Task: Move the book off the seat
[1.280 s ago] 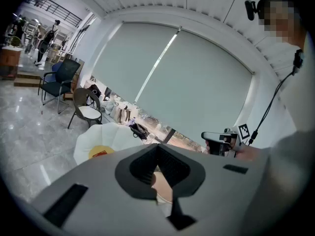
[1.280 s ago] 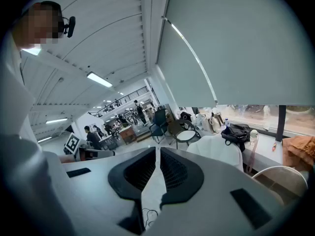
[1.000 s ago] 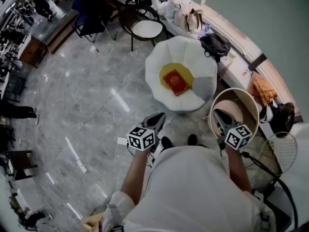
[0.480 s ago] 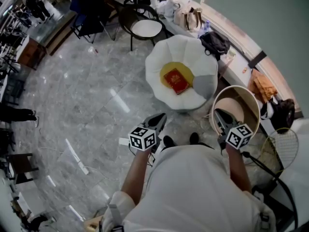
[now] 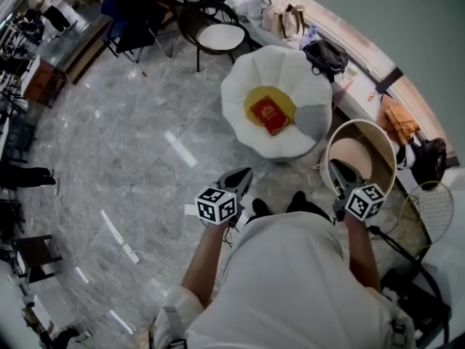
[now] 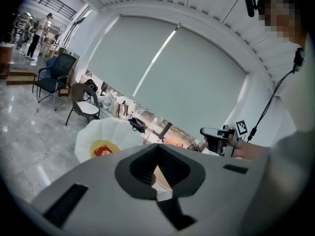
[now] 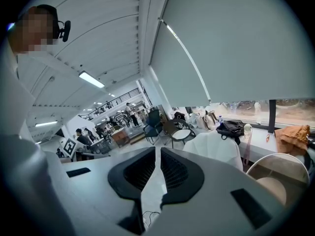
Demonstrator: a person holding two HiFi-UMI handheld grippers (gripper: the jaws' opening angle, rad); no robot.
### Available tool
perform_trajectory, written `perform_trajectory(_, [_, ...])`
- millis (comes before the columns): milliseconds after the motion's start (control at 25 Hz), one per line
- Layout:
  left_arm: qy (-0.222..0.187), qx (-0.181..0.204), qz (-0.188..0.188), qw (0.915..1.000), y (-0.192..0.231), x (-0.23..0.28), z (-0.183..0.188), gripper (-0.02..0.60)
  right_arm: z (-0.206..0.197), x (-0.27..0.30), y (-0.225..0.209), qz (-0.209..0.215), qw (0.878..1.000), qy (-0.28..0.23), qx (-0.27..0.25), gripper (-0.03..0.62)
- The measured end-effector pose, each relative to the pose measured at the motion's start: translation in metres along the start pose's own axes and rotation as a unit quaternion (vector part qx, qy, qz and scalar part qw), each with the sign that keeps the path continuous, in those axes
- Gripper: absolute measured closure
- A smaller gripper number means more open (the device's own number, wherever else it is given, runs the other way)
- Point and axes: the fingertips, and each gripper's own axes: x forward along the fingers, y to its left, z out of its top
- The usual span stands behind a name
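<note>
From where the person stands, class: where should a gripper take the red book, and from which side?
Probably by its near edge, from the white chair's front and above: the red book lies flat on the yellow cushion, and petals wall the far side.

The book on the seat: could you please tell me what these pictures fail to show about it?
- Cover print on the book: too small to read in the head view and the left gripper view.
- The book in the right gripper view: hidden behind the wall of the seat.
- Its thickness and underside: hidden, since it lies flat on the yellow cushion.
</note>
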Motion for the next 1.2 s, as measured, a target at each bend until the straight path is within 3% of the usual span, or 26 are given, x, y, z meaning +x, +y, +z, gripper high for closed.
perform_trajectory(360, [0.0, -0.012, 0.005, 0.9999, 0.014, 0.0, -0.005, 0.58, -0.006, 0.008, -0.002, -0.003, 1.0, 0.011, 0.003, 0.537])
perform_trajectory(760, [-0.005, -0.034, 0.03, 0.999, 0.033, 0.027, 0.016, 0.58, 0.013, 0.061, -0.025, 0.027, 0.999, 0.047, -0.006, 0.537])
perform_trajectory(1200, [-0.006, -0.04, 0.064, 0.9972, 0.057, 0.087, 0.053, 0.58, 0.049, 0.125, -0.087, 0.062, 0.994, 0.084, -0.017, 0.537])
